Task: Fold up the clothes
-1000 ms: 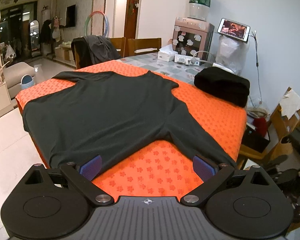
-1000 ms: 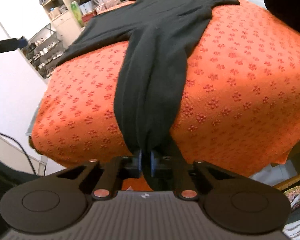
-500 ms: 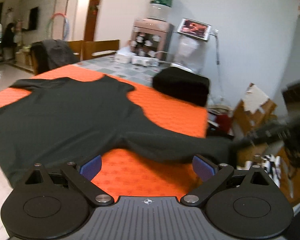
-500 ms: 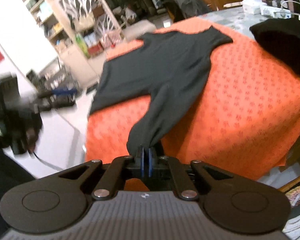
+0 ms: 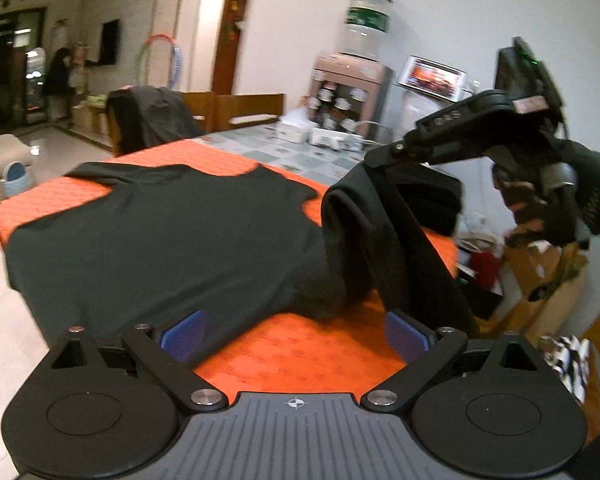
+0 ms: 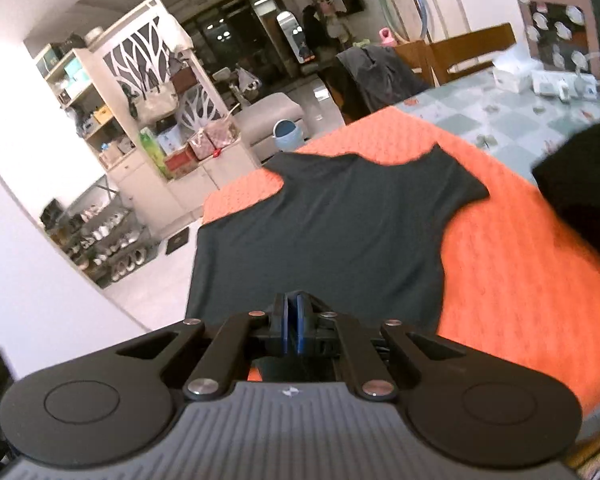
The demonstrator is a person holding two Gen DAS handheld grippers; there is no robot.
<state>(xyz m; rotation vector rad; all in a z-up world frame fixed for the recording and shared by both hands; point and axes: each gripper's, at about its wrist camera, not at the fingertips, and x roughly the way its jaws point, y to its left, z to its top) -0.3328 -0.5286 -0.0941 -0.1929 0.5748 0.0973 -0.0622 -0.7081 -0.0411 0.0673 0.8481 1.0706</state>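
Observation:
A black long-sleeved shirt [image 5: 160, 240] lies flat on the orange patterned cloth [image 5: 324, 344] that covers the table. My right gripper [image 5: 370, 164] is shut on the end of the shirt's right sleeve [image 5: 364, 248] and holds it up in the air above the table, so the sleeve hangs in a fold. In the right wrist view the right gripper [image 6: 292, 326] has its blue pads pressed together, with the shirt body [image 6: 320, 240] spread out below. My left gripper [image 5: 294, 336] is open just above the shirt's near edge and holds nothing.
A folded black garment [image 6: 580, 200] sits on the orange cloth at the right. Behind it are tissue boxes and a power strip [image 5: 332, 136] on the checked tabletop, a water dispenser [image 5: 348, 92], and chairs with a dark jacket [image 5: 148, 120]. Cardboard boxes [image 5: 548, 280] stand off the right edge.
My right gripper has lifted the sleeve end from the table's edge, up and in toward the shirt body. The left gripper stays open and has swung slightly.

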